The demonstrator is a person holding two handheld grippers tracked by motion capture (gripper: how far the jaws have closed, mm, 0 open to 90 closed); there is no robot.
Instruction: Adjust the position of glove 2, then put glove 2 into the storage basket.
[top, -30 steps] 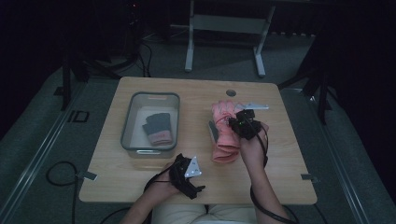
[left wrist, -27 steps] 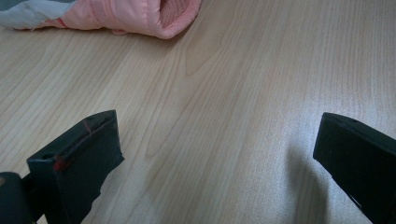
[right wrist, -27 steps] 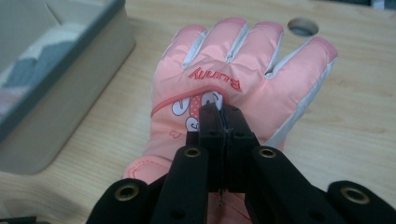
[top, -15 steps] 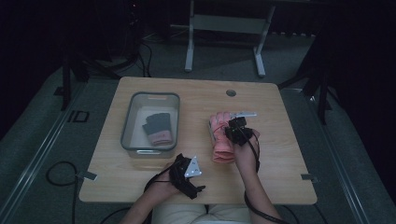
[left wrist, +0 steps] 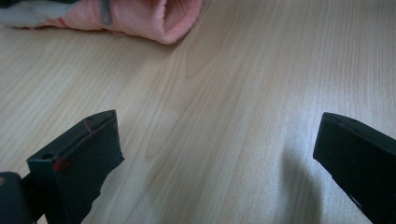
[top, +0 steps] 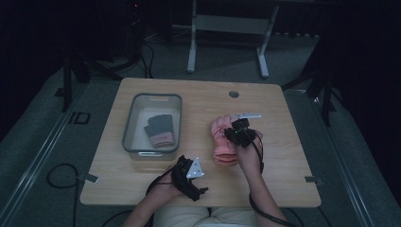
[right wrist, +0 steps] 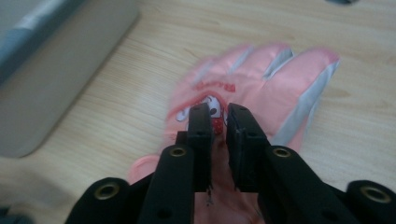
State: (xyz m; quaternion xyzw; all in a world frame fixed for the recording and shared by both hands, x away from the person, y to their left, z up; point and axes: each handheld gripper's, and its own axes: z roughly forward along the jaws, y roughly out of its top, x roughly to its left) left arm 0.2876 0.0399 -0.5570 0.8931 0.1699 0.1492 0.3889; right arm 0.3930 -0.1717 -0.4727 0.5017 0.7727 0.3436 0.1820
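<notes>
On the table (top: 142, 189), grey bin (top: 128, 127) at left holds a dark glove (top: 159, 130). Pink glove (top: 223, 144) lies flat right of it. My right hand-held gripper (right wrist: 218, 122) sits over its back, jaws nearly together, perhaps pinching fabric. My left hand-held gripper (left wrist: 215, 154) rests near edge, jaws spread.
</notes>
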